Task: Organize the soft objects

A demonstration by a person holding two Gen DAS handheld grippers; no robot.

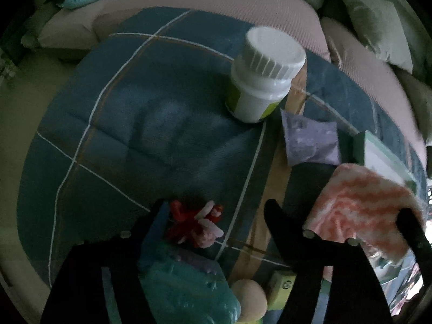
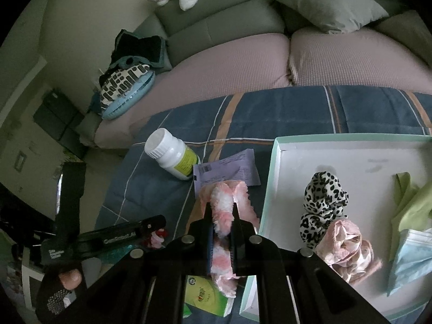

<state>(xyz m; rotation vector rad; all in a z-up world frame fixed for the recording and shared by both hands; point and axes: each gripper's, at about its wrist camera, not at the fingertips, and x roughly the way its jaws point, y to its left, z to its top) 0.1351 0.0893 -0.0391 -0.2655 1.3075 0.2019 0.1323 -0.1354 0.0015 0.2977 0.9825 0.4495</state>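
The right gripper [image 2: 221,216], nearest the right wrist camera, has its black jaws pinched tight on a fluffy pink-and-white sock [image 2: 222,210] that hangs through them, just left of the shallow white box with a mint-green rim [image 2: 272,162]. That box lies on a blue quilt with white and orange stripes [image 2: 283,113]. Inside the box lie a lime-green cloth [image 2: 413,205], a pale blue face mask [image 2: 410,259], a leopard-print scrunchie [image 2: 321,205] and a pink satin scrunchie [image 2: 348,251]. Left of the box, on the quilt, stand a white plastic bottle with a ribbed cap [image 2: 170,154] and a lilac paper sachet [image 2: 226,168]. Further left, the left gripper [image 1: 216,210] stands spread over a small red-and-pink fuzzy toy [image 1: 197,224] that lies between its fingers; whether they touch it cannot be told.
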